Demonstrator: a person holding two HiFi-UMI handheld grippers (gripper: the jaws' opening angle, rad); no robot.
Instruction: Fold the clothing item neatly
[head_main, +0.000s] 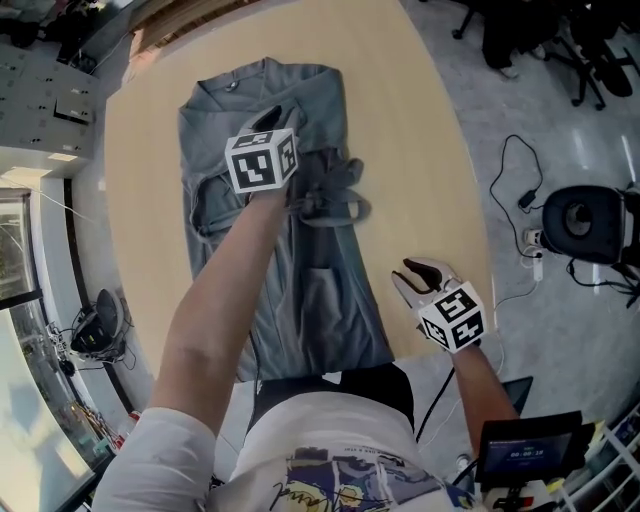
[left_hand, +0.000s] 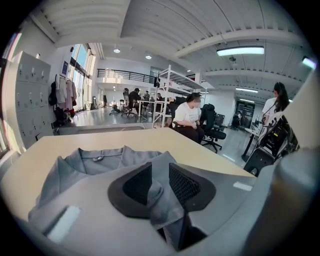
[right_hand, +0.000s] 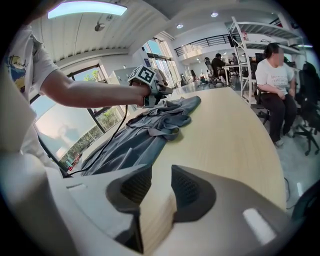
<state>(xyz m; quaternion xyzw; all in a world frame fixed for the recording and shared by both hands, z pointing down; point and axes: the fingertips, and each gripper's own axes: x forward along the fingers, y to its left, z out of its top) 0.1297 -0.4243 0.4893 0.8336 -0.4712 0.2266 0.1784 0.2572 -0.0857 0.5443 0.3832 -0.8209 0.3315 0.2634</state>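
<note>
A grey collared garment (head_main: 310, 290) lies lengthwise on the round wooden table (head_main: 420, 150), its collar at the far end and a bunched sleeve (head_main: 335, 195) at its right side. My left gripper (head_main: 280, 116) is over the upper chest near the collar. In the left gripper view a thin fold of the grey cloth (left_hand: 159, 192) lies between the jaws of the left gripper (left_hand: 160, 185), which stand apart wider than the fold. My right gripper (head_main: 412, 275) hovers open over bare table right of the garment, and the right gripper view shows nothing between the right gripper's (right_hand: 161, 187) jaws.
The table edge curves close on the right, with cables and a black round device (head_main: 585, 222) on the floor beyond. A small screen (head_main: 530, 450) sits at lower right. Office chairs (head_main: 590, 50) stand at the far right. A seated person (left_hand: 189, 117) is behind the table.
</note>
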